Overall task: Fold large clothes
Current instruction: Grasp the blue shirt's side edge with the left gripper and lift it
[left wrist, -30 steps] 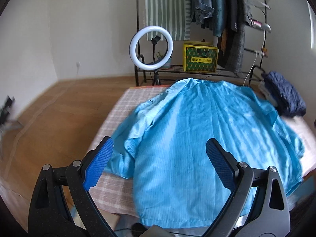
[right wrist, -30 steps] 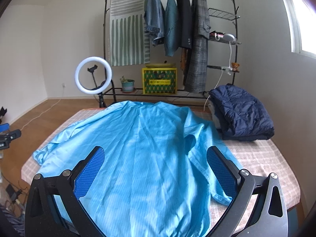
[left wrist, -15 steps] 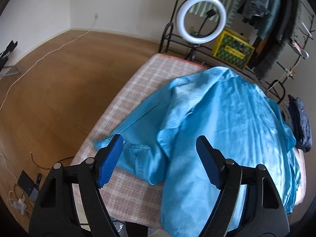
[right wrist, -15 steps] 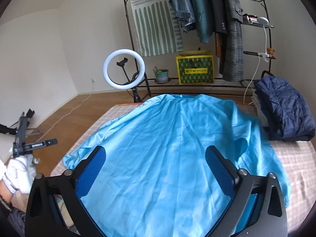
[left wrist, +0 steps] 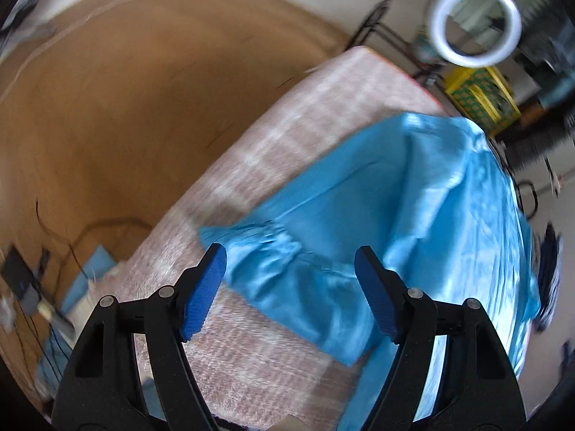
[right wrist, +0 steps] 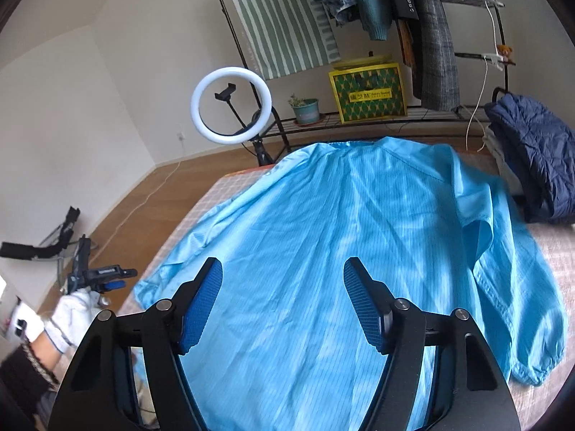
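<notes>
Left wrist view: my left gripper [left wrist: 289, 289] hangs wide apart, empty, above the sleeve cuff [left wrist: 251, 248] of the blue coat [left wrist: 413, 222], which lies spread on the checked table [left wrist: 287, 151]; the cuff sits just ahead between my fingers, motion-blurred. My right gripper [right wrist: 284, 294] is also spread wide and empty over the coat's lower back [right wrist: 323, 251]. A folded navy jacket [right wrist: 532, 151] lies far right, ring light [right wrist: 231, 106] beyond.

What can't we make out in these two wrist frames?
- Left wrist: motion blur smears the blue shirt, so its left cuff shows no detail.
- Right wrist: shirt hem hidden behind the right gripper.
- Right wrist: navy jacket cut off by the frame edge.
</notes>
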### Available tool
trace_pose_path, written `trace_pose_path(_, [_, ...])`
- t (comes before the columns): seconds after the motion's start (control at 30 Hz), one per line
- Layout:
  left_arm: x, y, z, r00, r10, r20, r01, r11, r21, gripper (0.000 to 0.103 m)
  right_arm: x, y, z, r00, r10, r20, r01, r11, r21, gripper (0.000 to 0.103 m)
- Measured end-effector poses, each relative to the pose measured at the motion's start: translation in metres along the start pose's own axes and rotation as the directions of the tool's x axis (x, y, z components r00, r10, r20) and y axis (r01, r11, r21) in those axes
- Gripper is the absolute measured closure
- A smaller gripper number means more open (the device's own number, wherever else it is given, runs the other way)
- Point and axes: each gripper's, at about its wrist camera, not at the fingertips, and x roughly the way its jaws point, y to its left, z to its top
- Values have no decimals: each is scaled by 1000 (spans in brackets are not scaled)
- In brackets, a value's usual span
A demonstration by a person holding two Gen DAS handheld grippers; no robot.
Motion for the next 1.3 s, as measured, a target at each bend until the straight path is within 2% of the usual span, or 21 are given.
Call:
trace_pose_path(0.13, [16, 15, -4, 998, -18, -61, 15, 998, -53, 27, 18, 5, -7, 997, 33, -65, -33, 999, -10, 33])
trace_pose_path(0.27, [23, 20, -6, 996, -41, -84, 33, 995, -90, 28, 15, 14, -12, 998, 10, -58, -15, 997, -80, 33])
trace_pose_path(0.33, [26, 20, -5, 995, -36, -91, 27, 995, -96, 41, 13, 17, -12, 999, 12, -52, -17, 995, -95, 33])
trace_pose_path(0.37, [27, 19, -4, 995, -34, -95, 25, 995, -96, 51, 11, 20, -12, 999, 16, -50, -21, 995, -100, 33])
trace_pose_path(0.4, [28, 18, -4, 995, -32, -97, 23, 995, -93, 66, 11, 21, -13, 999, 17, -49, -22, 994, -106, 33])
trace_pose_path(0.43, [28, 17, -4, 995, -34, -99, 25, 996, -90, 75, 11, 20, -13, 999, 16, -49, -21, 994, -111, 33])
trace_pose_path(0.47, [28, 15, -3, 995, -31, -98, 23, 996, -83, 92, 11, 21, -14, 999, 13, -48, -19, 993, -119, 33])
trace_pose_path(0.5, [27, 14, -3, 995, -25, -94, 17, 997, -77, 98, 10, 24, -16, 999, 8, -48, -14, 991, -130, 33])
trace_pose_path(0.6, [15, 5, -1, 999, -6, -34, 5, 999, -33, 102, 12, 25, -19, 998, 12, -54, -20, 989, -145, 33])
trace_pose_path(0.7, [-3, -1, 4, 999, -18, 30, 18, 1000, -5, 103, 13, 30, -23, 998, 18, -67, -29, 985, -172, 33])
trace_pose_path(0.8, [-15, -3, 7, 998, -16, 63, 15, 1000, 13, 103, 16, 38, -30, 996, 16, -82, -33, 977, -212, 33])
trace_pose_path(0.97, [-16, 3, 0, 998, -12, 60, 10, 999, 31, 103, 23, 53, -44, 993, 27, -116, -58, 961, -270, 33])
trace_pose_path(1.03, [-14, 7, -3, 999, -23, 41, 23, 1000, 7, 103, 25, 60, -50, 992, 18, -121, -54, 952, -302, 33])
trace_pose_path(1.07, [-11, 12, -4, 999, -37, 22, 38, 999, -23, 98, 25, 61, -51, 993, 14, -120, -51, 950, -309, 33])
trace_pose_path(1.1, [-6, 17, -3, 999, -48, -4, 47, 997, -59, 82, 25, 61, -51, 993, 11, -116, -47, 949, -312, 33])
trace_pose_path(1.13, [-4, 18, -4, 998, -56, -11, 55, 995, -80, 71, 24, 61, -52, 994, 9, -109, -43, 949, -314, 33])
trace_pose_path(1.17, [-1, 22, -4, 998, -59, -12, 57, 992, -111, 50, 23, 62, -51, 995, 5, -101, -37, 948, -316, 33])
trace_pose_path(1.2, [2, 24, -4, 998, -61, -9, 60, 990, -131, 41, 23, 62, -51, 995, 2, -96, -33, 948, -317, 33])
trace_pose_path(1.23, [6, 26, -4, 998, -68, -17, 65, 987, -149, 41, 23, 62, -51, 996, -2, -92, -28, 947, -320, 33])
trace_pose_path(1.3, [24, 24, -5, 991, -110, -81, 95, 981, -170, 41, 24, 63, -52, 996, -8, -88, -21, 946, -322, 33])
